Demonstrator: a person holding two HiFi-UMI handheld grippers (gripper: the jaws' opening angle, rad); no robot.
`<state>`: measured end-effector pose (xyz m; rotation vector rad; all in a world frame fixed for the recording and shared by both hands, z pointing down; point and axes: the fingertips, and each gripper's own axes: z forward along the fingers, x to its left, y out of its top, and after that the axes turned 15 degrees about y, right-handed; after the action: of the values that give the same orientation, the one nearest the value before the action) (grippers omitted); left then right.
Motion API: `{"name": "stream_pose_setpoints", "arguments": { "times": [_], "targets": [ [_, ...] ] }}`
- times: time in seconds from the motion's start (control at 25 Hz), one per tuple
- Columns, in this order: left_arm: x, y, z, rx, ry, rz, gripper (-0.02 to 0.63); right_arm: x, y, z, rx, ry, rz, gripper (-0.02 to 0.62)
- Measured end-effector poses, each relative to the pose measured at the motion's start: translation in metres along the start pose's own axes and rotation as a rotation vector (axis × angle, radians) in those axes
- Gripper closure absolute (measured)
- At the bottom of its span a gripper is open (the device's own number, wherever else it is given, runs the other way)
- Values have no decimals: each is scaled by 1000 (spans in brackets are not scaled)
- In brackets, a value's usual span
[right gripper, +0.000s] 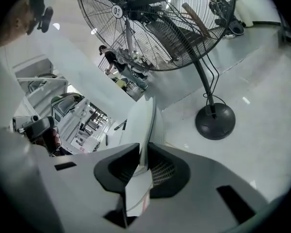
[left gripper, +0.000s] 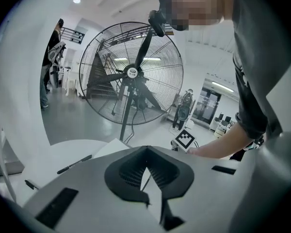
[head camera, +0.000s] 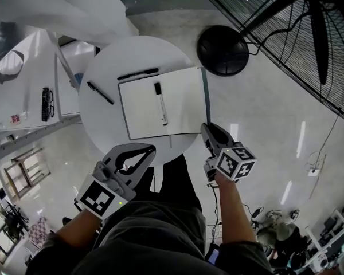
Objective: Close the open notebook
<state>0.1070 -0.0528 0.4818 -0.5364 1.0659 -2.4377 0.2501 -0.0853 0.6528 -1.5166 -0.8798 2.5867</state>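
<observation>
With your right fingers (head camera: 213,137) pinching the notebook's (head camera: 139,109) edge, folding it over risks trapping the marker (head camera: 160,103) mid-page and jamming the close.

No legible txt, brands or nos. Only signs: b/w square markers on cubes of left claw (head camera: 139,153) & right claw (head camera: 209,132), both on person's side of notebook (head camera: 140,110). Tiny red label (head camera: 15,118) on side table (head camera: 23,79), far left of notebook: unreadable.
</observation>
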Motion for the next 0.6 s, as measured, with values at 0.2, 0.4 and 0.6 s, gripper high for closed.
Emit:
{"name": "stream_pose_setpoints", "arguments": {
  "times": [0.2,0.4,0.6],
  "targets": [
    [8,6,-15,-41,-6,-5,592,24,9,-3,-9,-18,-56,532],
    [17,9,-33,-75,-15,-15,591,53,11,-1,-9,-35,-121,537],
    [30,9,-50,-103,-19,-19,591,79,11,4,14,-60,-202,537]
  ]
}}
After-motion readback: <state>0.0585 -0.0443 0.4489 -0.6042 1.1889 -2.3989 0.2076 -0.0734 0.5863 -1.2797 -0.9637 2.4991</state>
